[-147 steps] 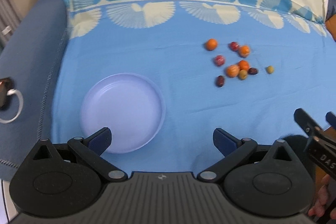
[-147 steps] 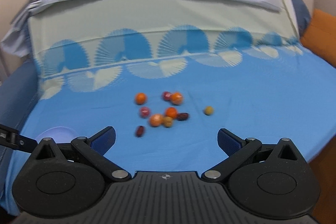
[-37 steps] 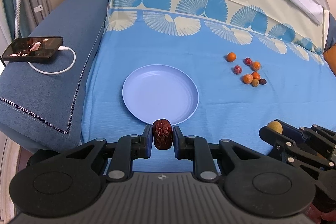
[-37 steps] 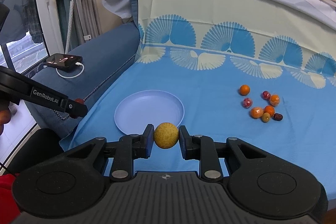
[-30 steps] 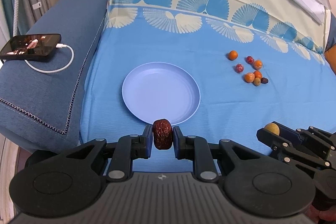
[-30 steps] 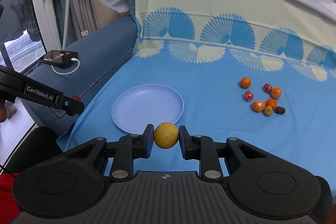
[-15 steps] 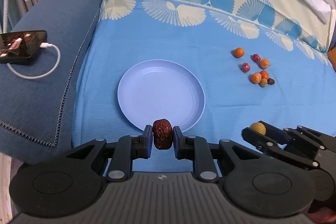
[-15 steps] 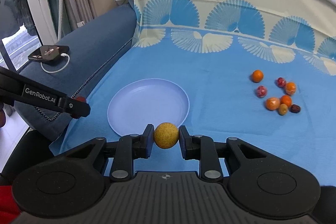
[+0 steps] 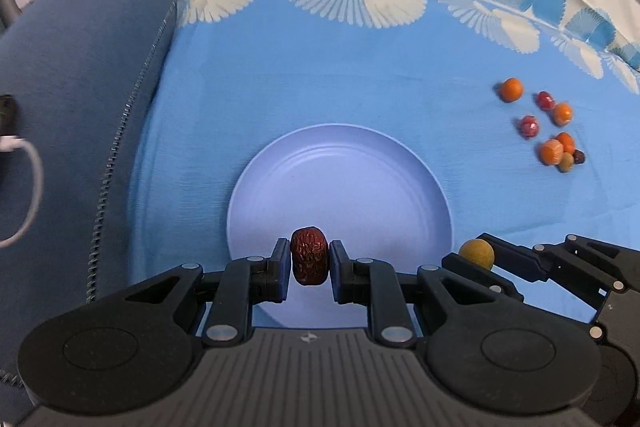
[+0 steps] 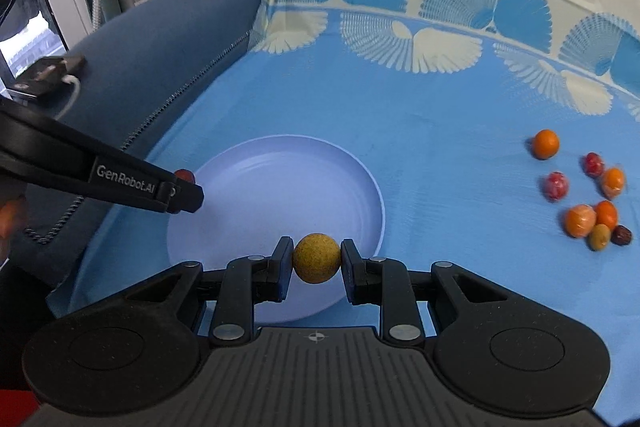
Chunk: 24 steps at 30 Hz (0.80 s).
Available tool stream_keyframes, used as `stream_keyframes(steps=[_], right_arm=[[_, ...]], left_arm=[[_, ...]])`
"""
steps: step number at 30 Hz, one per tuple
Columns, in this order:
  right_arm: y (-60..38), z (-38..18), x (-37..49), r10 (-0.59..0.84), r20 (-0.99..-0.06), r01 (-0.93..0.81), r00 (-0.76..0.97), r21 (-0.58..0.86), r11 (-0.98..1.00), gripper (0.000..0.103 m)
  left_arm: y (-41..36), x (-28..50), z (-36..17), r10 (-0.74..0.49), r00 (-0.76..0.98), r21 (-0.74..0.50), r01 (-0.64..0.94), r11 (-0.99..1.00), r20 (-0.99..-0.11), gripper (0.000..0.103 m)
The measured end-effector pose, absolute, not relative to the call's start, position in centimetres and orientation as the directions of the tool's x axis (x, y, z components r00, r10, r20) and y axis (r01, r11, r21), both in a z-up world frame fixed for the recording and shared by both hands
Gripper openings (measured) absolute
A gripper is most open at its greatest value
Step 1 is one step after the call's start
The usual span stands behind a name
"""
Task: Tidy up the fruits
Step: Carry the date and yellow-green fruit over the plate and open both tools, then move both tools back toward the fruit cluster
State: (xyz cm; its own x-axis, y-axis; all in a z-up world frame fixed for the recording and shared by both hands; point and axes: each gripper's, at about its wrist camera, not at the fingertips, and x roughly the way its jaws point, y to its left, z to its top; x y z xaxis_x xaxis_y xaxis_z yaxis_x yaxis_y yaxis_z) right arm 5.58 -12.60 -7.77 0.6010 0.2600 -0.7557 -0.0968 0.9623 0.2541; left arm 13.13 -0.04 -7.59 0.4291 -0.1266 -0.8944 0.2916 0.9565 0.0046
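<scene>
Both fruits have been carried in over the plate (image 9: 400,163), which now lies just beyond the jaws where it was further ahead a second ago; release looks close. The left gripper (image 9: 309,263) is clamped on a wrinkled dried date (image 9: 309,261), long axis upright between the pads. The right gripper (image 10: 316,259) is closed on a round yellow fruit (image 10: 316,258), possibly a small lime, with no evident long axis

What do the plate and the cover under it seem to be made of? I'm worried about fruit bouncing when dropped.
Plate: likely plastic, pale lavender, smooth and semi-glossy, with faint concentric rings and a soft sheen.
Cover: woven fabric, matte blue with a cream fan print; it creases and drapes, so it looks soft. What lies beneath it cannot be seen.
</scene>
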Motion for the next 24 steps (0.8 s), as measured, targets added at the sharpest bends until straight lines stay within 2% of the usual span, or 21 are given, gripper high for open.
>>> stream_keyframes(steps=[9, 10, 11, 12, 13, 15, 18, 21, 24], right_arm=[[-12.8, -10.7, 9.1, 0.271, -0.786, -0.096, 0.556, 0.263, 0.960, 0.027], [-12.8, -10.9, 9.5, 0.279, -0.784, -0.101, 0.554, 0.269, 0.958, 0.032], [-12.8, -11.0, 9.7, 0.281, -0.786, -0.104, 0.550, 0.269, 0.957, 0.040], [-12.8, -10.9, 10.0, 0.272, -0.792, -0.099, 0.547, 0.261, 0.960, 0.060], [-12.9, -10.7, 10.2, 0.251, -0.801, -0.083, 0.544, 0.246, 0.966, 0.076], [-13.5, -10.0, 10.0, 0.229, -0.802, -0.059, 0.552, 0.237, 0.970, 0.086], [-15.0, -8.3, 8.7, 0.224, -0.796, -0.034, 0.562, 0.248, 0.968, 0.092], [-17.0, -6.5, 6.9, 0.184, -0.795, 0.031, 0.578, 0.246, 0.969, 0.093], [-19.8, -4.2, 4.7, 0.140, -0.787, 0.116, 0.601, 0.258, 0.959, 0.093]], left_arm=[[-0.7, 16.4, -11.3, -0.086, 0.381, 0.034, 0.299, 0.954, -0.921, 0.023], [-0.8, 16.7, -11.5, -0.086, 0.384, 0.038, 0.303, 0.952, -0.919, 0.028], [-0.9, 16.9, -11.6, -0.083, 0.382, 0.042, 0.308, 0.950, -0.921, 0.040], [-1.0, 17.0, -11.7, -0.075, 0.376, 0.046, 0.305, 0.951, -0.923, 0.083], [-1.0, 17.2, -11.5, -0.058, 0.375, 0.056, 0.285, 0.957, -0.925, 0.101], [-0.5, 17.1, -10.6, -0.068, 0.409, 0.038, 0.244, 0.969, -0.910, 0.102], [-0.1, 17.2, -9.0, -0.081, 0.364, 0.001, 0.219, 0.976, -0.928, 0.103], [-0.2, 16.6, -5.8, -0.101, 0.343, -0.025, 0.218, 0.976, -0.934, 0.103], [-1.4, 15.7, -1.2, -0.086, 0.343, 0.003, 0.251, 0.968, -0.935, 0.103]])
